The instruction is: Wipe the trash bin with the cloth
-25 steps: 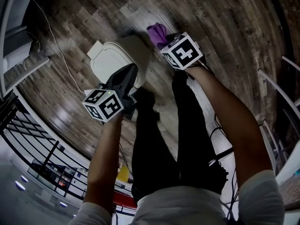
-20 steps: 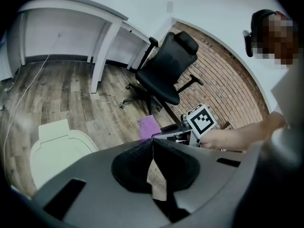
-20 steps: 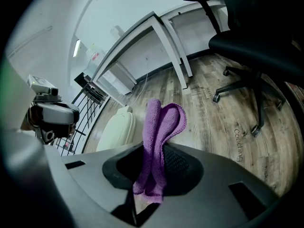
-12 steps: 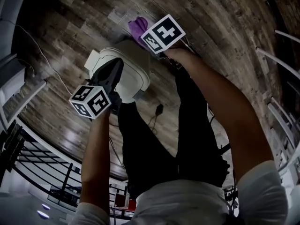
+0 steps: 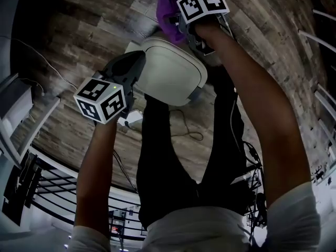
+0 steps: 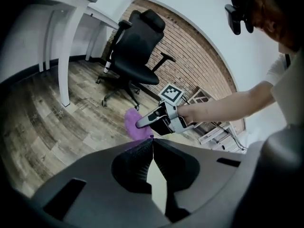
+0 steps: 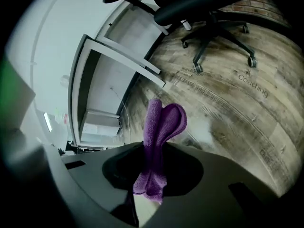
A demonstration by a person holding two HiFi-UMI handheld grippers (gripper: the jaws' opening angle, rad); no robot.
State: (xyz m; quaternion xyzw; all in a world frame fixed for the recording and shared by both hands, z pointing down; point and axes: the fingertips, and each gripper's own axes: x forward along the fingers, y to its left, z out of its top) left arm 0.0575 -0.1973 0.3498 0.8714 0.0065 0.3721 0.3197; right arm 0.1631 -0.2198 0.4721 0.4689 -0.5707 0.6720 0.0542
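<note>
The white trash bin [image 5: 173,75] sits on the wood floor [image 5: 73,35], right in front of the person's legs [image 5: 178,156]. The left gripper [image 5: 138,63] is at the bin's left side. Its jaws are closed with the tips touching, and nothing is pinched between them; a bit of the pale bin shows through the gap behind the tips. The right gripper [image 5: 176,28] is at the far edge of the bin. Its jaws are squeezed tight on the purple cloth [image 5: 167,8], which sticks up out of them in a fold. A black chair [image 6: 137,46] stands far behind
</note>
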